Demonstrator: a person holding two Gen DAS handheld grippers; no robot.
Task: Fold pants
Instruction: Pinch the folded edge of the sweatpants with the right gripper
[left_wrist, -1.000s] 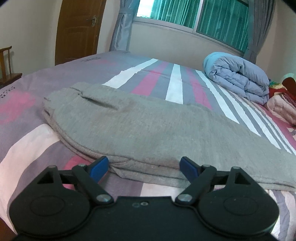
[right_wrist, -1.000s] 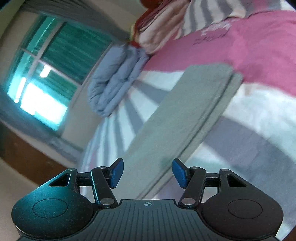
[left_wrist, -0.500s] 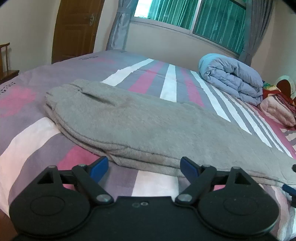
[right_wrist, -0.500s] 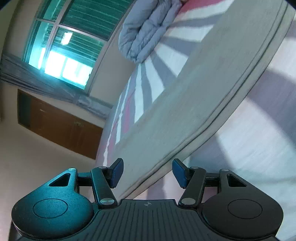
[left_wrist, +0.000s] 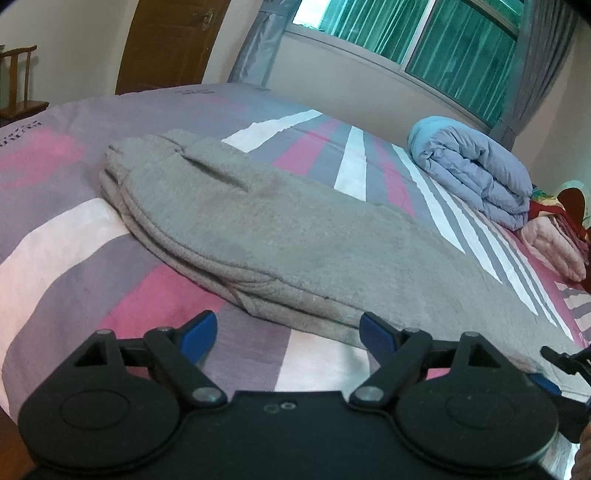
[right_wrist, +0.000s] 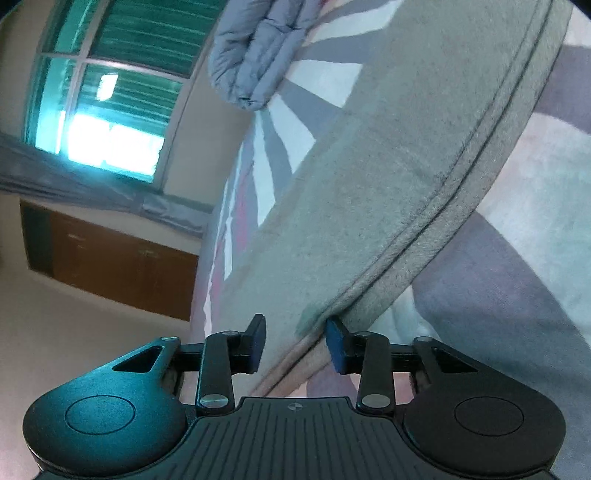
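Note:
Grey pants (left_wrist: 314, 236) lie folded lengthwise on the striped bedsheet (left_wrist: 74, 240), waistband at the far left and legs running off to the right. My left gripper (left_wrist: 286, 332) is open just in front of the pants' near edge, with only that edge between its blue pads. In the right wrist view the pants (right_wrist: 369, 184) fill the middle. My right gripper (right_wrist: 295, 343) is closing, the stacked leg edges lie between its jaws, and a gap still shows at the left pad. The right gripper (left_wrist: 565, 362) also shows at the right edge of the left wrist view.
A rolled blue duvet (left_wrist: 476, 173) and folded pink blankets (left_wrist: 554, 243) sit at the far right of the bed. A brown door (left_wrist: 166, 40) and a wooden chair (left_wrist: 18, 85) stand beyond the bed's left side, with a window (left_wrist: 424, 48) behind.
My right gripper moved in onto the leg end of the pants and its jaws narrowed around the edge. It came into the left wrist view at the right. The left gripper rolled slightly.

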